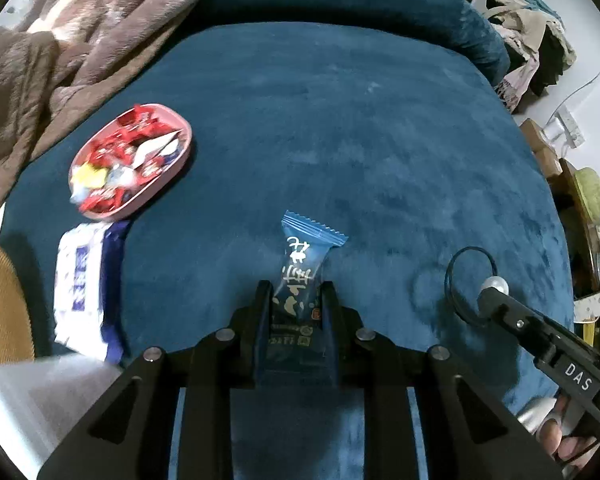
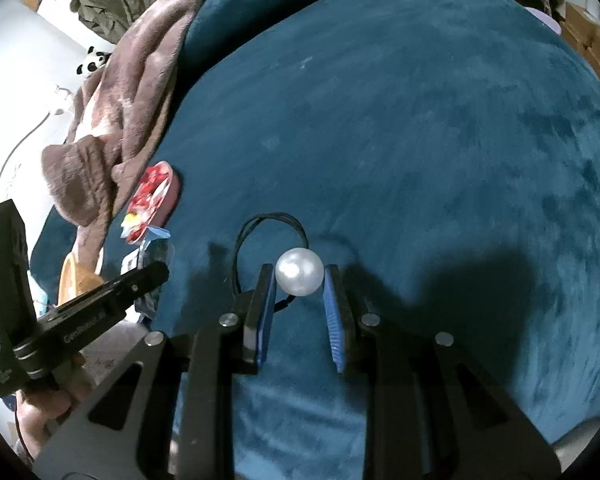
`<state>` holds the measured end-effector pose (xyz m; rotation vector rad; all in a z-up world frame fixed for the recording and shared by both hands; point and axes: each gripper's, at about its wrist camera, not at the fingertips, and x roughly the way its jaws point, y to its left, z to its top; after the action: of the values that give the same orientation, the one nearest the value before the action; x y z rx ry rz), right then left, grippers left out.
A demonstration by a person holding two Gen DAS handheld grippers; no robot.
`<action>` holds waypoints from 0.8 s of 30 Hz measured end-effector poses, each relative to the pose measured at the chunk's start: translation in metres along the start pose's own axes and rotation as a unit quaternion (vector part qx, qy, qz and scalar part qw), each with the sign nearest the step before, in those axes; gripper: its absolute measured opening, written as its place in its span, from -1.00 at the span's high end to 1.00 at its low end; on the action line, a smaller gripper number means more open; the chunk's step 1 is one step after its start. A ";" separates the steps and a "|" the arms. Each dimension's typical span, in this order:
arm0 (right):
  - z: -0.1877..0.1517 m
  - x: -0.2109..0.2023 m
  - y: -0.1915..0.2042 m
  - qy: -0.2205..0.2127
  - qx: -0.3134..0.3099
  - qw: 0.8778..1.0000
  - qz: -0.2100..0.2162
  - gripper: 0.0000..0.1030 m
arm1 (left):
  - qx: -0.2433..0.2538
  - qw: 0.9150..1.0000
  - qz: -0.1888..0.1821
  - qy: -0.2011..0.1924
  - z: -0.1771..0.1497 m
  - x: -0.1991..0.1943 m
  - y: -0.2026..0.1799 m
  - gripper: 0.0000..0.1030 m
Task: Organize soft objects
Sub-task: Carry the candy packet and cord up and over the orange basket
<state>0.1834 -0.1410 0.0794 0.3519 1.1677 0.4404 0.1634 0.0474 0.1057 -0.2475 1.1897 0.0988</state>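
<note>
Left claw (image 1: 296,292) grips a blue sachet (image 1: 300,268). Right claw (image 2: 300,280) is clamped on a pearl hair tie (image 2: 299,272) above the blue blanket (image 2: 420,140).

On the bed (image 1: 340,120), a wrapper-filled tray (image 1: 132,160) is set behind a packet (image 1: 86,284) and beside a blanket (image 1: 60,40).

left gripper (image 1: 296,292) clamped, angled steeply down; right gripper (image 2: 300,276) clamped, tilted down
</note>
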 end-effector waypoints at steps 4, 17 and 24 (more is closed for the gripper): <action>-0.015 -0.008 0.016 -0.003 -0.012 1.000 0.002 0.52 | -0.003 1.000 -0.002 -0.010 -0.022 -0.025 0.008 0.55; -0.049 -0.022 0.039 -0.002 -0.021 1.000 0.005 0.52 | -0.008 0.999 -0.014 -0.035 -0.054 -0.072 0.021 0.55; -0.057 -0.028 0.044 -0.006 -0.020 1.000 0.009 0.52 | -0.008 0.999 -0.024 -0.036 -0.068 -0.082 0.020 0.55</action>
<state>0.1145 -0.1155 0.1031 0.3303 1.1423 0.4759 0.0671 0.0548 0.1547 -0.2831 1.1110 0.0751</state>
